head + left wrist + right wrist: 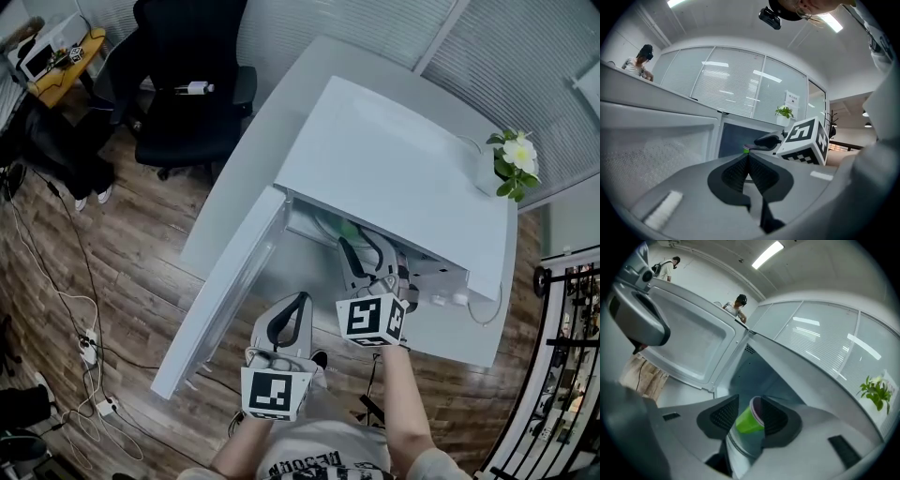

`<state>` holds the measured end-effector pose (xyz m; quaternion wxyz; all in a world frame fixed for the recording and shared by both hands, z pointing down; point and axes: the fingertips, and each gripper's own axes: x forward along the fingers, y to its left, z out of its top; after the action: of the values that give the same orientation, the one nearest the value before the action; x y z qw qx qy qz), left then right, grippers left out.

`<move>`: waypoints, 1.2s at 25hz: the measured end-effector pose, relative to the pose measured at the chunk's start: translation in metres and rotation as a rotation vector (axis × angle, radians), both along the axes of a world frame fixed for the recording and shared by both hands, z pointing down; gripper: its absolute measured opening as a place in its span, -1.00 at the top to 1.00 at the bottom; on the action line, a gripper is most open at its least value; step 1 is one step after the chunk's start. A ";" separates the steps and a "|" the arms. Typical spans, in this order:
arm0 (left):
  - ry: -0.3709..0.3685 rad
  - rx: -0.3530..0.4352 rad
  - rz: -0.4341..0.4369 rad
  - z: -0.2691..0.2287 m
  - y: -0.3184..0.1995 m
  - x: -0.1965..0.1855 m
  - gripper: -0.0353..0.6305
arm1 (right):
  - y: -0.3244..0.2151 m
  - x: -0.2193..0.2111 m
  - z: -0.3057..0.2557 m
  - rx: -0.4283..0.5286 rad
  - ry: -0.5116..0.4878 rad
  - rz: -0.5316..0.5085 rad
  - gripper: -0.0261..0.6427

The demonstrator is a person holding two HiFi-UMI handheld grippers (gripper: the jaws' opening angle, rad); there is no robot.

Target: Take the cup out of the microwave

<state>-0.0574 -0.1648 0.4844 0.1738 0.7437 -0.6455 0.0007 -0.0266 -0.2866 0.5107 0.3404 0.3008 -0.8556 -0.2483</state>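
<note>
A green cup (749, 420) stands inside the open white microwave (394, 169); from the head view only a bit of the cup's green (349, 230) shows in the opening. My right gripper (366, 248) reaches into the cavity. Its jaws (750, 404) stand open on either side of the cup, which looks tilted in that view. Whether a pad touches the rim I cannot tell. My left gripper (292, 305) hangs in front of the microwave, below and left of the right one. Its pads (748, 157) are shut together on nothing.
The microwave door (220, 300) is swung wide open to the left, beside my left gripper. The microwave sits on a white table (244, 178) with a potted plant (511, 164) at the far right. A black office chair (187, 94) and floor cables (84, 347) lie beyond.
</note>
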 end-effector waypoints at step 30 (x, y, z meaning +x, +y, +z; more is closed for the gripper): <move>-0.013 0.016 0.008 0.003 -0.009 -0.014 0.87 | -0.031 -0.003 0.045 -0.087 0.343 -0.017 0.49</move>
<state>-0.0714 -0.1734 0.4869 0.1638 0.7476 -0.6436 0.0010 -0.0292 -0.3172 0.5554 0.4918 0.2318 -0.7975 -0.2615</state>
